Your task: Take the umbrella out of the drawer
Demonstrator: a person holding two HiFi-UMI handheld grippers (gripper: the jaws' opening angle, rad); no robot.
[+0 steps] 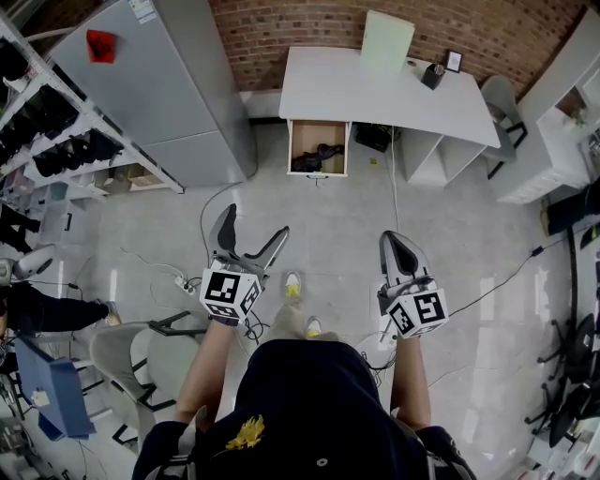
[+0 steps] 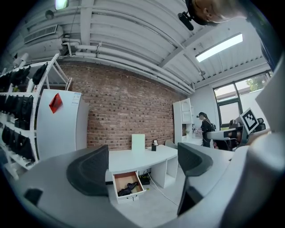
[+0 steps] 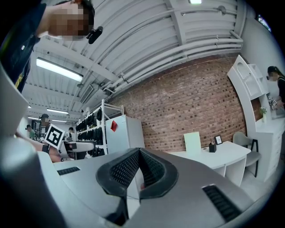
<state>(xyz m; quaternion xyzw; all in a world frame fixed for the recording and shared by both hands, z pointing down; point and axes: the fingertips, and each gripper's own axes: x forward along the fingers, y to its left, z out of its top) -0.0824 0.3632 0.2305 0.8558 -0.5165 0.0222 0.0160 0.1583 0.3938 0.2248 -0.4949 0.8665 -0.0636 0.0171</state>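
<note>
Before you is a red brick wall (image 1: 309, 21) w/ a white desk (image 1: 375, 94) against it. At your left, a grey cabinet (image 1: 159, 84) and shelf racks (image 1: 56, 131). The floor (image 1: 328, 211) is pale grey, glossy. Ceiling strip light (image 2: 219, 46) is on; window (image 2: 234, 100) at right.

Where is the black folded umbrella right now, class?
In the head view, top centre, the black folded umbrella lies inside the open white drawer at the left end of the white desk, right of the grey cabinet.
</note>
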